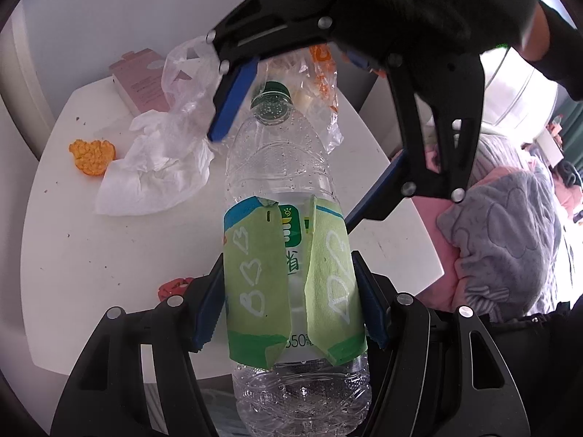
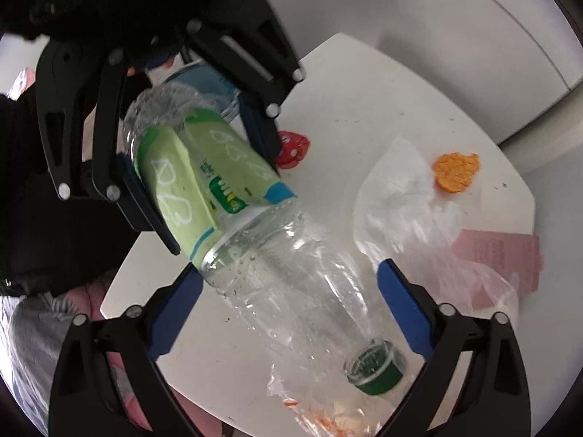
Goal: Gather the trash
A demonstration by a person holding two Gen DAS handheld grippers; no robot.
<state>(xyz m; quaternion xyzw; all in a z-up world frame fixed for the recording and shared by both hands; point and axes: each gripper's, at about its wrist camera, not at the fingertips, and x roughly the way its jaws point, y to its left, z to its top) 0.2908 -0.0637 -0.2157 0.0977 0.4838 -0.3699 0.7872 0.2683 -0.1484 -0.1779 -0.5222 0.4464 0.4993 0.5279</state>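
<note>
Bottle, clear plastic with a green label, sits clamped at its labelled middle in the left tongs, held above the white table. The right tongs stand wide apart around its neck, not touching, near a crumpled clear bag.

The left gripper is clamping a bottle while the right gripper is spreading wide around its neck.
</note>
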